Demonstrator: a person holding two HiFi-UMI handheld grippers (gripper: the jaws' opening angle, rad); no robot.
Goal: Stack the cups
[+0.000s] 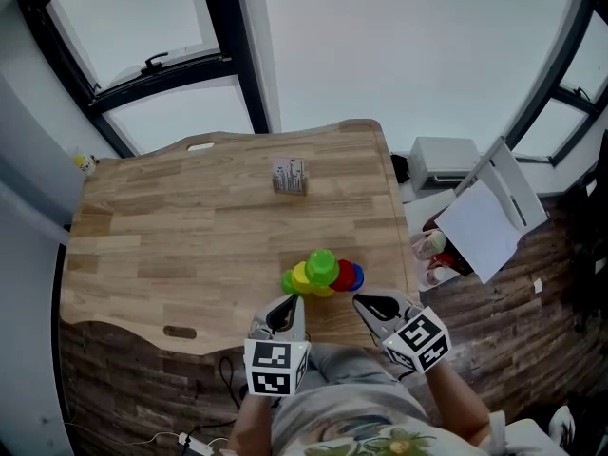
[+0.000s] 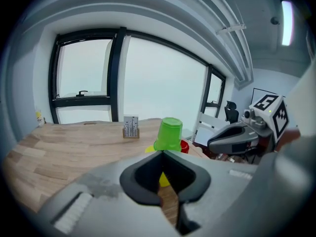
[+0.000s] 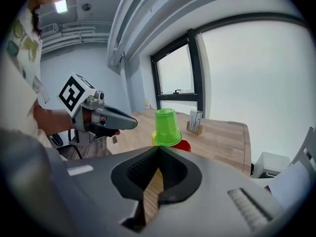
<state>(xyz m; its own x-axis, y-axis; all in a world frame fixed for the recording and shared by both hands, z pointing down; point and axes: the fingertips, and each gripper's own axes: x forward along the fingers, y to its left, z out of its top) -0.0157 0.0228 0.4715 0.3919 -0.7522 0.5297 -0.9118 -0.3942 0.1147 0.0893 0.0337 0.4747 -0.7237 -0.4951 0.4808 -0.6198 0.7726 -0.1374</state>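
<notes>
A cluster of plastic cups stands near the front right of the wooden table point(image 1: 190, 226). A light-green cup point(image 1: 323, 266) sits upside down on top, with yellow point(image 1: 303, 278), red point(image 1: 344, 275) and blue point(image 1: 358, 276) cups around its base. My left gripper point(image 1: 294, 300) is just short of the cluster on its left, shut and empty. On the right, my right gripper point(image 1: 363, 302) is also shut and empty. In the left gripper view the green cup point(image 2: 170, 132) rises beyond the closed jaws. The right gripper view shows the green cup point(image 3: 166, 127) the same way.
A small card holder point(image 1: 289, 177) stands mid-table behind the cups. The table's front edge is right below both grippers. On the floor to the right lie a white box point(image 1: 445, 160) and a white board point(image 1: 494, 221). Windows run behind the table.
</notes>
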